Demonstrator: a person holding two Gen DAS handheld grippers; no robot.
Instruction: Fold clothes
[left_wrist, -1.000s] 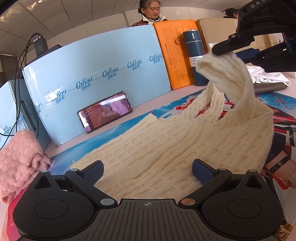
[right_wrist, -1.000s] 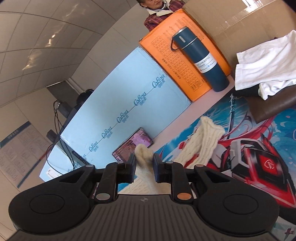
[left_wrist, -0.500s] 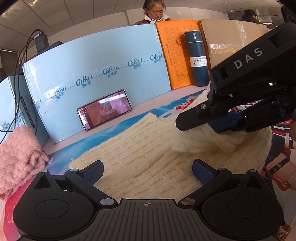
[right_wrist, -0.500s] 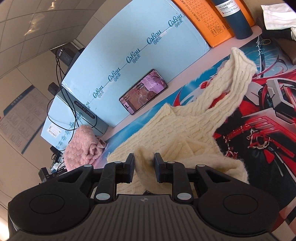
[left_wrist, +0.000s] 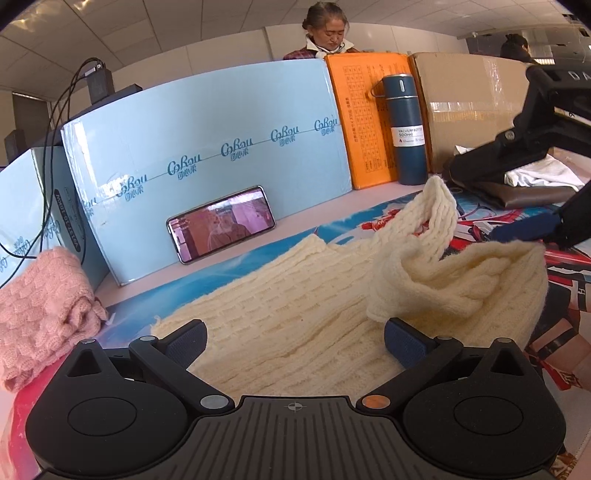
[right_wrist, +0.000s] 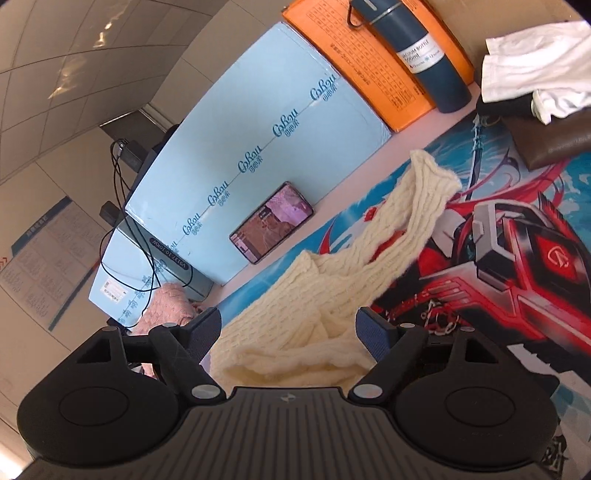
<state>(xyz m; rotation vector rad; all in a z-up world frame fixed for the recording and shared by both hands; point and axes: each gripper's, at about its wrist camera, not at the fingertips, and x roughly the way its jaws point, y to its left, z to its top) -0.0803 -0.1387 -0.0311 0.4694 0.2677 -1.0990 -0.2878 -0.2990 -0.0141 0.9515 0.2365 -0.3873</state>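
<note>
Two hand-held grippers work over one cream cable-knit sweater (left_wrist: 295, 306), which lies spread on the printed mat (right_wrist: 517, 266) that covers the table. Its body runs flat from the near edge toward the blue boxes (left_wrist: 221, 155), one sleeve (right_wrist: 417, 206) trails off toward the far right, and a folded-over portion sits heaped in loose bulges on the right side of the body.

The left hand-held gripper (left_wrist: 293, 338) hovers low over the near hem with its jaws wide and nothing between the pads. The right hand-held gripper (right_wrist: 288, 332) has its jaws opening; the heaped knit lies under and between its fingers, but the pads do not press on it, so the fabric looks let go.

The sweater will likely handle as a soft, thick and fairly light thing. It has no stiffness of its own: any lifted part will sag and stretch under its own weight, and the chunky yarn can catch on the textured pads. The knit grips itself, so a laid fold should stay put, though it will sit lumpy unless smoothed.

Good places to take hold appear to be the ribbed cuff of the trailing sleeve, the hem corners, and the shoulder seam, where the fabric is doubled and firmer. A pinch in the open middle would probably only raise a peak.
</note>
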